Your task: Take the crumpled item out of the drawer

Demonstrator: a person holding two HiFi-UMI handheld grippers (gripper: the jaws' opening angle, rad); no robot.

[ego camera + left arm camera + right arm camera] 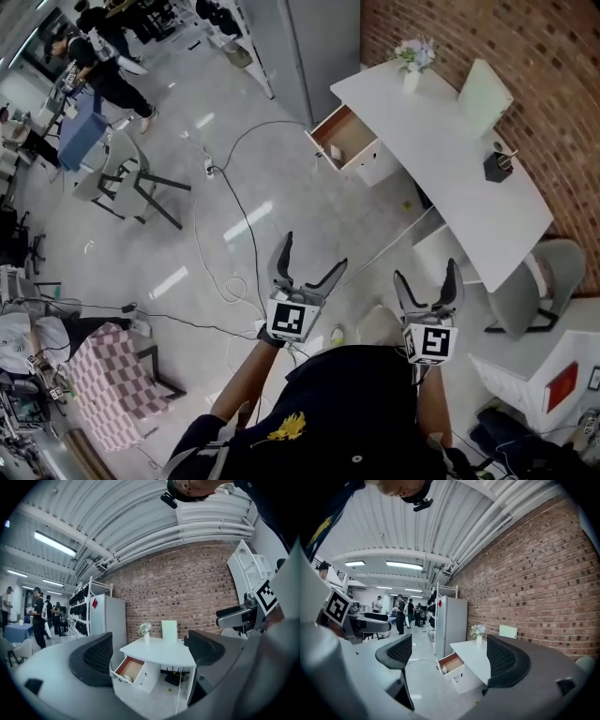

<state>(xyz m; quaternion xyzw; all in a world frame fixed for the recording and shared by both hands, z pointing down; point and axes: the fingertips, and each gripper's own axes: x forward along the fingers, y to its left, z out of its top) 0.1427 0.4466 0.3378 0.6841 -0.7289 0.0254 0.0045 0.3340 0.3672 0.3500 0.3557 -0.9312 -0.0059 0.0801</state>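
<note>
A white desk (450, 159) stands against the brick wall, several steps ahead of me. Its wooden-lined drawer (347, 136) is pulled out to the left, and a small white crumpled item (336, 152) lies at its front end. The left gripper view shows the drawer (129, 667) and the crumpled item (126, 676) far off; so does the right gripper view, with the drawer (451, 662) and the item (444, 670). My left gripper (314, 251) and right gripper (426, 272) are held out above the floor, both open and empty, far short of the desk.
On the desk stand a vase of flowers (413, 58), a pale upright card (485, 94) and a black holder (498, 166). A grey chair (530, 286) stands by the desk's near end. Cables (246, 220) trail over the floor. People and chairs (122, 178) are at the far left.
</note>
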